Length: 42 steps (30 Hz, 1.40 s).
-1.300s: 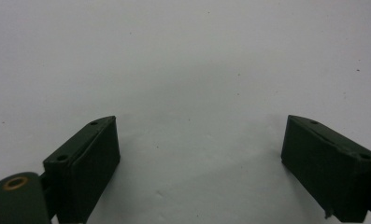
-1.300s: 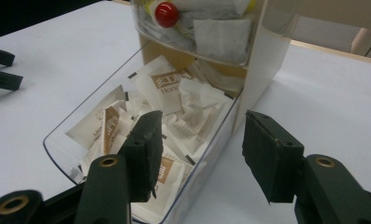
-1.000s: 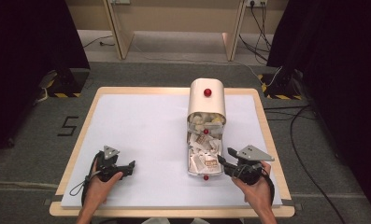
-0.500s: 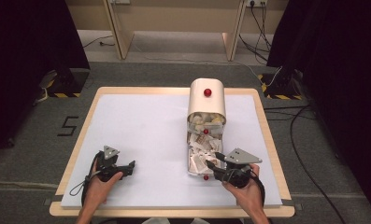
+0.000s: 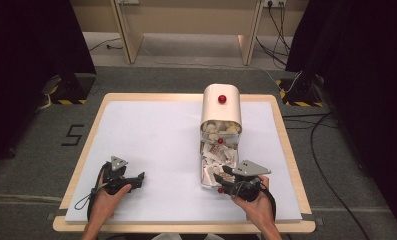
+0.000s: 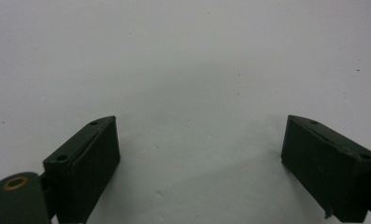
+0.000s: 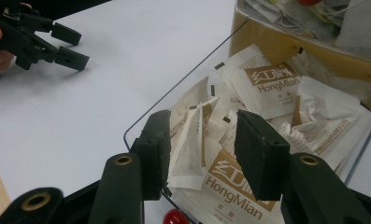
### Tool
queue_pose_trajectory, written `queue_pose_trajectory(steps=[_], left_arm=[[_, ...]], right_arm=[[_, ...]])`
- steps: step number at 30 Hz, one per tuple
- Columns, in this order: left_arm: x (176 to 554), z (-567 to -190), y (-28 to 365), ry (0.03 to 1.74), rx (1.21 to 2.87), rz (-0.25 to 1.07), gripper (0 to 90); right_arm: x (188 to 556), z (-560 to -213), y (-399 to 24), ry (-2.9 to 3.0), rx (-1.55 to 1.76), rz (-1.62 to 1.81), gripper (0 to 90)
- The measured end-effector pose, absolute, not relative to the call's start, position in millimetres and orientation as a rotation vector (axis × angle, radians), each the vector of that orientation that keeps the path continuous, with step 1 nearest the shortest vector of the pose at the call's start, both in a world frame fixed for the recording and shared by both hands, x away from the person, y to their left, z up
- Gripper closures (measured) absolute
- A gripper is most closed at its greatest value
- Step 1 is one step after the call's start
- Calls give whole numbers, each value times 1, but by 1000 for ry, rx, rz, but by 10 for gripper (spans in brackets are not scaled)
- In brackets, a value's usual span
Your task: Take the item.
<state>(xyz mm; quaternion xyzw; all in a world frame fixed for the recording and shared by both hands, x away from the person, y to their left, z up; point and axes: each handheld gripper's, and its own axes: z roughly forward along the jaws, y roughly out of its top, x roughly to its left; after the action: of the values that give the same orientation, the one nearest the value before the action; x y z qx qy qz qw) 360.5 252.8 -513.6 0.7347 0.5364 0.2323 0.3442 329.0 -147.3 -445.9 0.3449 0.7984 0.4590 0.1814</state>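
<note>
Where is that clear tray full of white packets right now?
In the high view the tray lies right of the table's middle, just below the cream lid, with the right gripper at its near end.

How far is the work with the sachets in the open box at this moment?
Done: the box is open, its clear lid folded toward the person and full of sachets. In hand: the right gripper is over that lid, its jaws just closing around one upright white sachet, not yet pressing it. Left: grip it and lift it out. The left gripper waits open on the white table.
</note>
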Motion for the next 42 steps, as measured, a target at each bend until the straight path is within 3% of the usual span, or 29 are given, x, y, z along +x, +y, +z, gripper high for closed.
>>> queue_pose_trajectory(steps=[26,37,42], left_arm=[[360,-514,253,1394,1909,604,106],[360,-514,253,1394,1909,605,106],[360,-514,253,1394,1909,604,106]], right_arm=[[339,-464,-134,2318,982,1290,686],[339,-469,-135,2319,991,1302,839],[338,-465,-135,2301,970,1325,865]])
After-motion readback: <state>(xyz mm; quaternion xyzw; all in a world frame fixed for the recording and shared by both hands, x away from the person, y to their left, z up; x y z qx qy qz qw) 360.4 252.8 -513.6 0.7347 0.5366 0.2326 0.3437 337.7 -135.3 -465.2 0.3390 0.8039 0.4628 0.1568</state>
